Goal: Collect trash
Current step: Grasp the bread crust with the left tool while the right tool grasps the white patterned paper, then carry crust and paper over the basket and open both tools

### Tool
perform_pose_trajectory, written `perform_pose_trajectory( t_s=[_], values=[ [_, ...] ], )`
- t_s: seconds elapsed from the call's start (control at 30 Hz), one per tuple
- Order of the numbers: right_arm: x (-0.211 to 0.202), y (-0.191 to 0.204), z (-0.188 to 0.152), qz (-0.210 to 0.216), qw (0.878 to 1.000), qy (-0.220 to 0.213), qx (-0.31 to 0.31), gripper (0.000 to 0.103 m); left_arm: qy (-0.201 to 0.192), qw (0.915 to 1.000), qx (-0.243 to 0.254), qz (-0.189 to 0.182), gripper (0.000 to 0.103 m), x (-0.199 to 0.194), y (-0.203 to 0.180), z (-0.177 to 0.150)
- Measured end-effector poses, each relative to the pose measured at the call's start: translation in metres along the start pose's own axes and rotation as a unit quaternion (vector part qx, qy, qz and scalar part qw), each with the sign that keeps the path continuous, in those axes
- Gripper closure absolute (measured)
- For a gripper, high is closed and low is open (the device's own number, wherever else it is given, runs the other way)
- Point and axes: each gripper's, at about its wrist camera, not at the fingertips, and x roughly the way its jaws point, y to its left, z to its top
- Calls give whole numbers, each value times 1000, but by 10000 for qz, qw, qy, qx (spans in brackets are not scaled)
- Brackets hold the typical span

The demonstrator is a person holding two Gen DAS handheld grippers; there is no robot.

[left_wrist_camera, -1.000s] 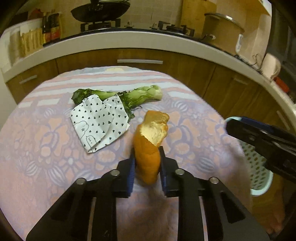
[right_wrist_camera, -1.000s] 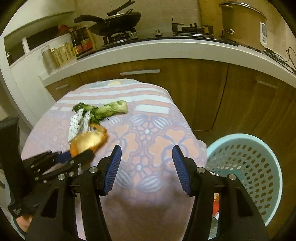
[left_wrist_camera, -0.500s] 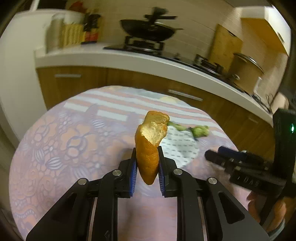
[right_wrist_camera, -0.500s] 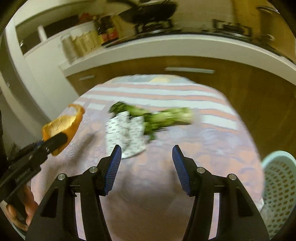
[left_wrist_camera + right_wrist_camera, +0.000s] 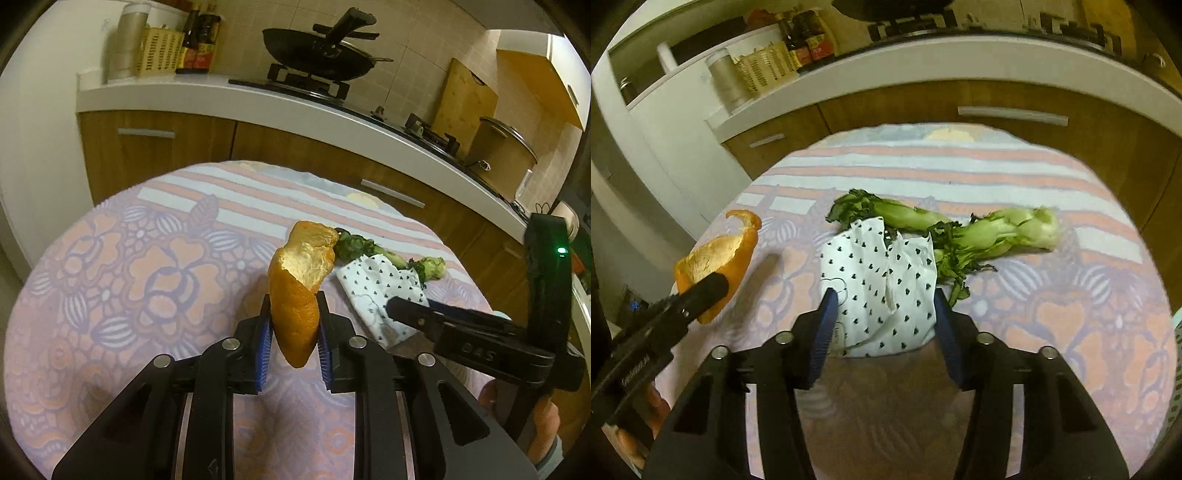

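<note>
An orange peel (image 5: 295, 295) stands upright between the blue pads of my left gripper (image 5: 293, 312), which is shut on it above the left side of the flowered tablecloth (image 5: 129, 277). A white paper napkin with small black hearts (image 5: 882, 280) lies flat on the cloth, partly over some leafy green stalks (image 5: 997, 229). My right gripper (image 5: 882, 301) is low over the napkin. Its jaws are closing with the napkin between them, a pad at each side edge. The left gripper (image 5: 713, 288) and its peel (image 5: 716, 251) also show at the left of the right wrist view.
A sliver of the pale teal basket (image 5: 1177, 332) shows at the table's right edge. Behind the table runs a kitchen counter (image 5: 221, 92) with wooden cabinets, a wok (image 5: 325, 55), a pot (image 5: 506, 155) and bottles (image 5: 199, 40).
Both grippers swung left, away from the basket. The left one still carries the peel. The right one came down over the napkin and its jaws have narrowed.
</note>
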Motion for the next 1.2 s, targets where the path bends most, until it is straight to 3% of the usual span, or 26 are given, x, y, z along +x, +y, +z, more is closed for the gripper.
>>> perform_pose_trajectory(
  t_s=[0.07,0.23,0.73,0.97,1.2],
  values=[
    [0,2,0,-52,10000,-4,-67,86,-2,10000,12,-13,83,0,0,0],
    [-15,8,-9,-65,9995,-173,-249,97,-37,10000,77,-28,83,-4,-6,-2],
    [-127,-31,-43,-492,9930,-1073,-73,98,-202,9969,513,-568,83,-31,-81,-10],
    [-183,-82,-65,-1003,9836,-1471,285,98,-121,9897,1017,-995,83,-29,-149,-20],
    [-222,-156,-95,-1591,9683,-1596,1075,98,163,9776,1499,-1468,83,-10,-221,-36]
  ],
)
